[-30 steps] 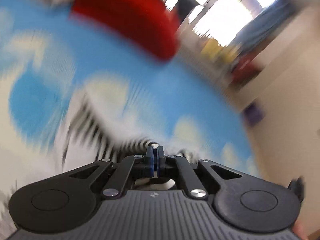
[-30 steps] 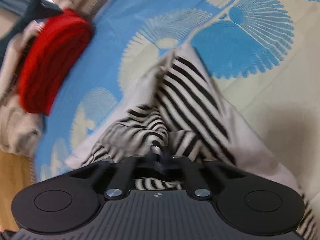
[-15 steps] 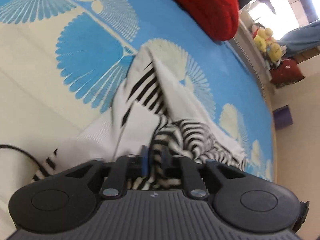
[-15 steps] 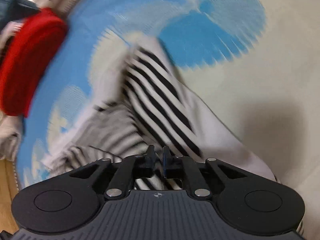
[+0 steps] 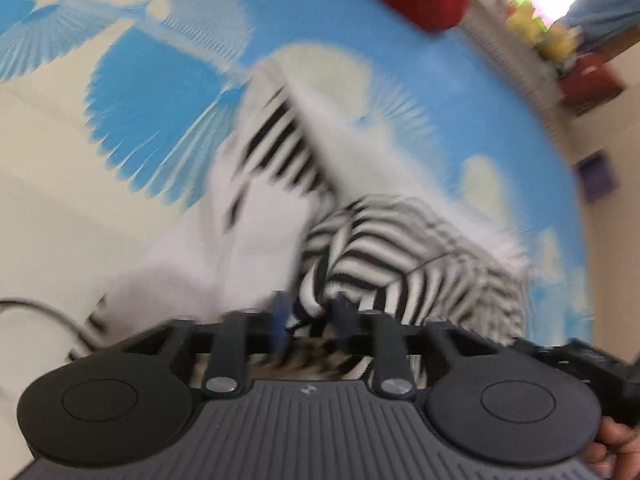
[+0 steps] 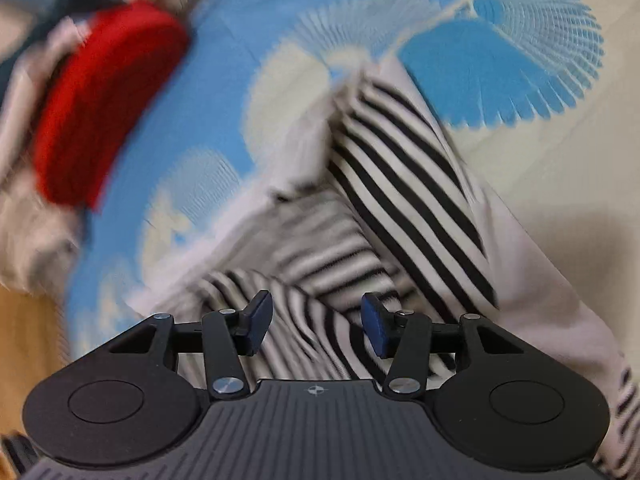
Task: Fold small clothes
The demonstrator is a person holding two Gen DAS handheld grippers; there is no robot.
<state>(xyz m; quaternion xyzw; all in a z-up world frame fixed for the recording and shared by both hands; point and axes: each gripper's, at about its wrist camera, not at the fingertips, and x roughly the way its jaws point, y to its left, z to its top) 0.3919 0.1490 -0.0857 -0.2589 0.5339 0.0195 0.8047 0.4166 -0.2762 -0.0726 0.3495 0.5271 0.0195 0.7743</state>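
On the blue and cream patterned mat, the black-and-white striped garment lies crumpled, one striped panel running away from both cameras and a bunched fold nearest the claws. Left claw: jaws closing, a narrow gap visible between the pads with a fold of the striped cloth standing in that gap; the view is blurred, so whether the pads press the cloth cannot be told. A second ago this claw was fully shut, raised and pointed across the mat; it now sits lower and tilts down onto the garment. Right claw: jaws opening, pads well apart, striped cloth lying under and between them without pad contact. A second ago it was clamped shut on that same bunched fold; the cloth has since dropped free. Red folded item lies at the far mat edge, apart from the garment, its place unchanged. A dark cable lies beside the garment's left edge in the left wrist view.
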